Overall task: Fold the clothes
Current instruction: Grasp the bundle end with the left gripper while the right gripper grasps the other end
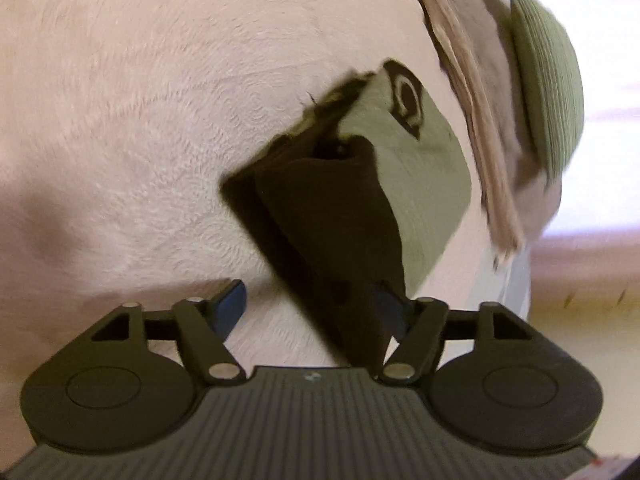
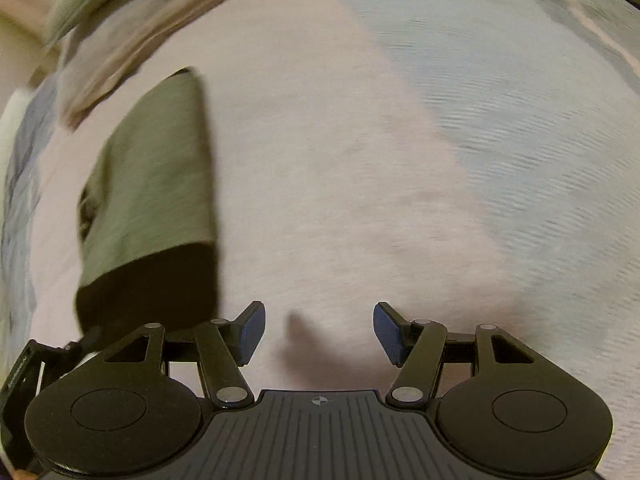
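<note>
Pale pink textured bedspread (image 1: pixel 140 120), light blue blanket section (image 2: pixel 520 100) adjoining it

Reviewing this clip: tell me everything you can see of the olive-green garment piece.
The olive-green garment is soft knit-looking cloth with a dark brown section toward the camera and a black ring-shaped print near its far end. In the left wrist view it hangs draped against one finger of the open left gripper, over a pale pink fuzzy blanket. The right wrist view shows it left of the open, empty right gripper. Motion blur hides finer detail.

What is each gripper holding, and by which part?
Nothing is clamped. Right gripper open; left gripper open, the garment lying with its black end against one finger.
</note>
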Motion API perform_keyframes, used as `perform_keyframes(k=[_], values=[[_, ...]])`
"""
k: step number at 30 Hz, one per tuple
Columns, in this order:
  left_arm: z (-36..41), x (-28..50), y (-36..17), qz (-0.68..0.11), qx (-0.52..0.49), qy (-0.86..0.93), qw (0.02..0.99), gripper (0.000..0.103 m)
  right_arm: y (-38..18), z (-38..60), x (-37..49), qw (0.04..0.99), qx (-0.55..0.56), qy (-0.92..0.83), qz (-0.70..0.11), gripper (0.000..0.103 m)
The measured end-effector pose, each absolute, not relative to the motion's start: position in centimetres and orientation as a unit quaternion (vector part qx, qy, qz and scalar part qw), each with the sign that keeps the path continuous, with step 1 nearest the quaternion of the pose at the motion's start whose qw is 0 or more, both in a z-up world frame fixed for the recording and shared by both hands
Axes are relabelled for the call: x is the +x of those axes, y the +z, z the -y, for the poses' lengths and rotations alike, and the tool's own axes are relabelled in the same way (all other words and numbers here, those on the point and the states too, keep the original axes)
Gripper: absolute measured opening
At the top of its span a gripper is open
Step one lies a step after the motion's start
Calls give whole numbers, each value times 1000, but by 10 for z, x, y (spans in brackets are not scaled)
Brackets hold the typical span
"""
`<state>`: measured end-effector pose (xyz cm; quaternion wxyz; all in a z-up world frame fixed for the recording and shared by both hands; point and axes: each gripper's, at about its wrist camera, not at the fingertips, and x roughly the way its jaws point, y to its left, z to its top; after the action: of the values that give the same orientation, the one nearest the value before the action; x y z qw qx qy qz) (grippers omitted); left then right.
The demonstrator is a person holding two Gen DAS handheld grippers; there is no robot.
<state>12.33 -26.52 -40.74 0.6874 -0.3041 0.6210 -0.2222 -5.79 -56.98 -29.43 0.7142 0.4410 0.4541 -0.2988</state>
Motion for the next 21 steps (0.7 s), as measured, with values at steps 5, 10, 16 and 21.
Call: perform_keyframes(k=[5, 10, 16, 21], values=[[282, 124, -434, -588, -332, -214, 706, 64, -301, 590, -79, 701, 442, -324, -457, 57], [285, 136, -422, -565, -315, -237, 724, 12, -305, 596, -87, 693, 447, -330, -459, 57], [232, 178, -363, -562, -233, -277, 744, 11, -302, 594, -74, 701, 426, -302, -484, 57], [167, 239, -332, -583, -146, -264, 754, 11, -304, 585, -54, 712, 405, -258, -513, 57]])
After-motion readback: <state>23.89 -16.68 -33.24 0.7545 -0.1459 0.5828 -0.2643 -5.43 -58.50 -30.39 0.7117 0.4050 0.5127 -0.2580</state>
